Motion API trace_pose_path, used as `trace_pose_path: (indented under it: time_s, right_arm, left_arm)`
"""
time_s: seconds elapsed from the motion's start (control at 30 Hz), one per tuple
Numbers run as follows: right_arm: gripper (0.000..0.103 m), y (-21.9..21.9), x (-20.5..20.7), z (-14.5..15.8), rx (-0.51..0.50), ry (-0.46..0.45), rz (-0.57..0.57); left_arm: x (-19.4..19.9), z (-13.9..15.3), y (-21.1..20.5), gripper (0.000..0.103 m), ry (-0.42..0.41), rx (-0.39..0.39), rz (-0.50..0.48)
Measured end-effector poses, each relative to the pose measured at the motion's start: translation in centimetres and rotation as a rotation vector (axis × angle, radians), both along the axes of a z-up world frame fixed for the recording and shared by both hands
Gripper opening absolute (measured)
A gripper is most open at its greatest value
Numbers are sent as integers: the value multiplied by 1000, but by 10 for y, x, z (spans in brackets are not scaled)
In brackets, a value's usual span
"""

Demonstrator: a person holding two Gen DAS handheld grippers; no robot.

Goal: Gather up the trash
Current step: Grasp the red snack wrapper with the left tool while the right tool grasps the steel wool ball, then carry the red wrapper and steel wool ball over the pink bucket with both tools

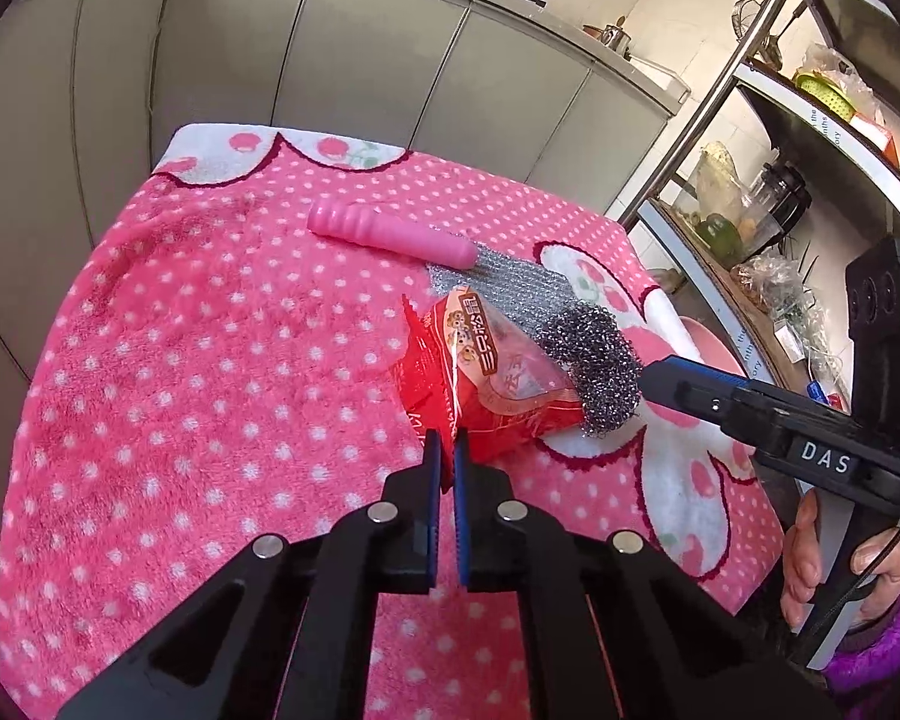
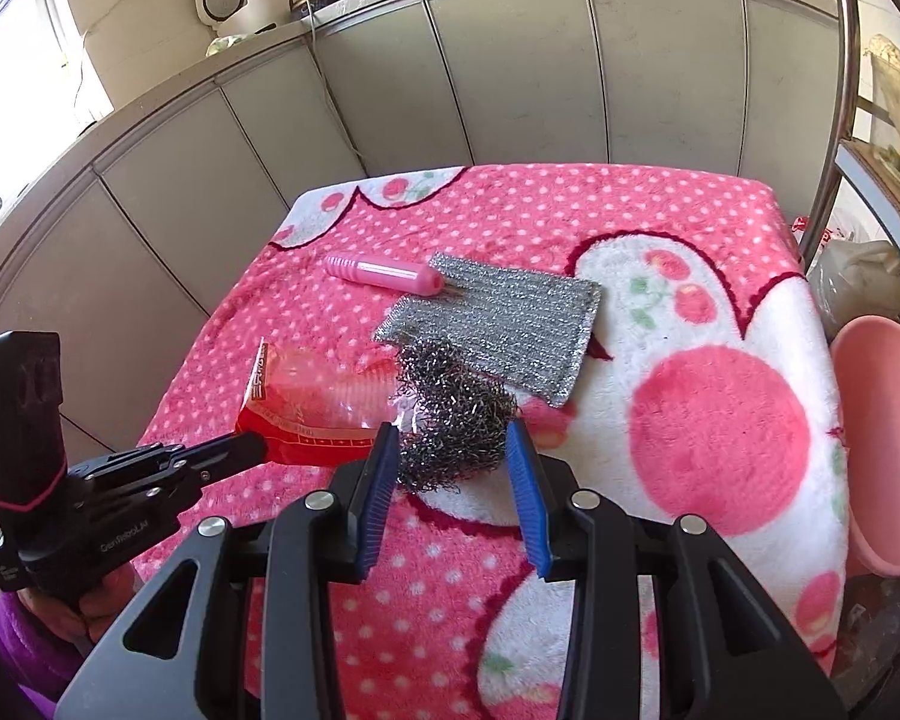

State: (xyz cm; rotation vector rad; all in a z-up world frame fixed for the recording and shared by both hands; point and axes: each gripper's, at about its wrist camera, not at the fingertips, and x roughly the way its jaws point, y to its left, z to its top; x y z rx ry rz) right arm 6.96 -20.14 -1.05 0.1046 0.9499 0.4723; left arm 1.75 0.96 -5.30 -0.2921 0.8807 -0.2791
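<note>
Left wrist view: the left claw (image 1: 446, 456) is pressed together, pinching the near corner of the crinkled red plastic snack wrapper (image 1: 486, 378). The wrapper lies on the pink polka-dot towel covering the worktop (image 1: 210, 360), its long axis running from 11 to 5 o'clock, touching the steel wool scourer ball (image 1: 600, 366) at its 3 o'clock.

Right wrist view: the right claw (image 2: 456, 450) stands spread around the scourer, pads not pressing it. The wrapper lies at 9 o'clock, lengthwise left to right.
</note>
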Motion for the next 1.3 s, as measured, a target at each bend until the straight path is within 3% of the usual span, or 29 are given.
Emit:
trace_pose_path:
  time_s: [0.3,0.33,0.37,0.47,1.0,1.3]
  right_arm:
    - [38,6,7,-18,-9,58,-8]
    - [35,5,8,-20,-3,67,-7]
    - [23,5,7,-23,0,71,-8]
    - [14,5,4,-24,-7,64,0]
    - [13,-46,-21,12,41,-44,-85]
    - [13,-90,-38,27,66,-94,-177]
  left_arm:
    - [-10,5,-7,3,-25,4,-32]
    - [-11,6,-7,3,-28,8,-32]
    - [-12,7,-7,3,-31,10,-33]
    - [-14,8,-7,3,-34,16,-26]
    - [-30,40,3,2,-100,51,26]
    - [-34,64,-16,2,-146,71,8]
